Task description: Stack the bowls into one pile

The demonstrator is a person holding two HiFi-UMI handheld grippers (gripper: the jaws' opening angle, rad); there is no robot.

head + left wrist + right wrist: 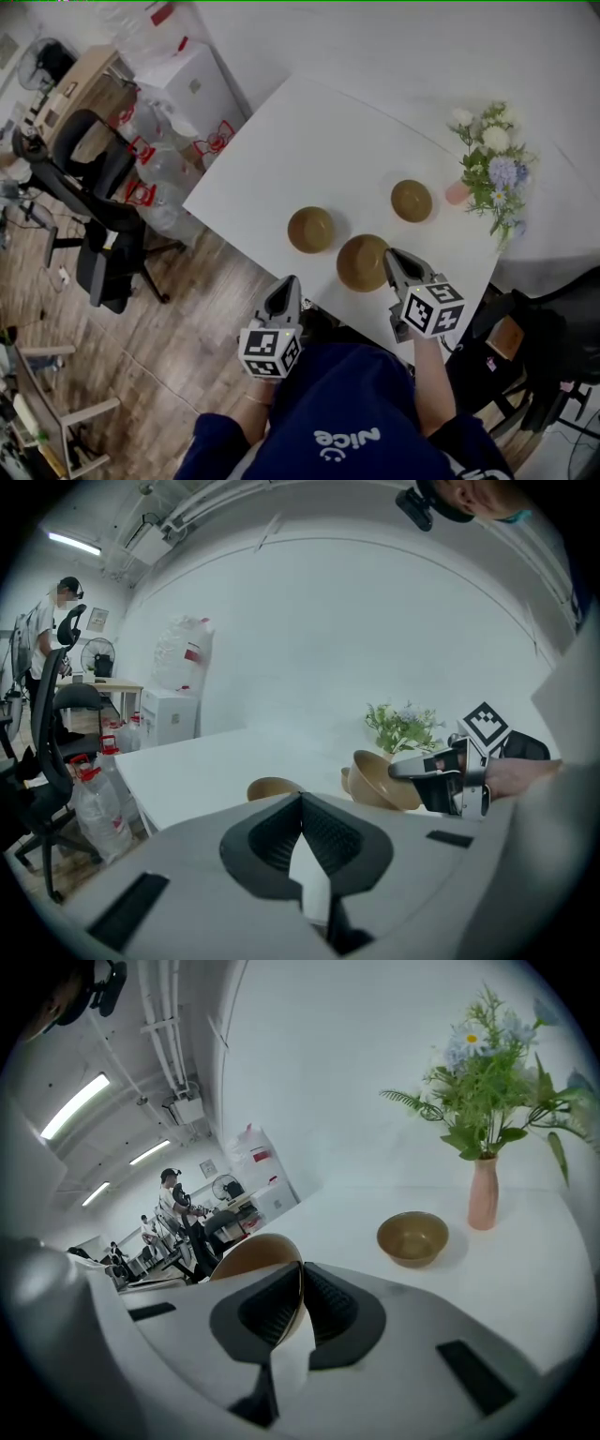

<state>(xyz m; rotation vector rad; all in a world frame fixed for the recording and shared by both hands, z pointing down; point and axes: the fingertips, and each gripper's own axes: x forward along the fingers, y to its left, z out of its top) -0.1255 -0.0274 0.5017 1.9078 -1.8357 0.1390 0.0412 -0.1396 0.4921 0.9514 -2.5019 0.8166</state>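
Note:
Three tan bowls are on or over the white table [281, 150]. My right gripper [391, 255] [301, 1267] is shut on the rim of the nearest bowl [361, 264] [246, 1255] and holds it tilted above the table's near edge. In the left gripper view that held bowl [380, 780] hangs at the right, clamped in the right gripper [412, 769]. A second bowl [310, 230] [272, 787] rests to its left. The third bowl [412, 201] [412, 1238] stands upright farther back. My left gripper [289, 281] [301, 799] is shut and empty, just off the table's near edge.
A pink vase of flowers [487, 173] [483, 1194] stands at the table's right, beside the far bowl. Left of the table are an office chair [94, 187], clear bags [155, 169] and a white cabinet [192, 89]. A person [58, 611] stands far off.

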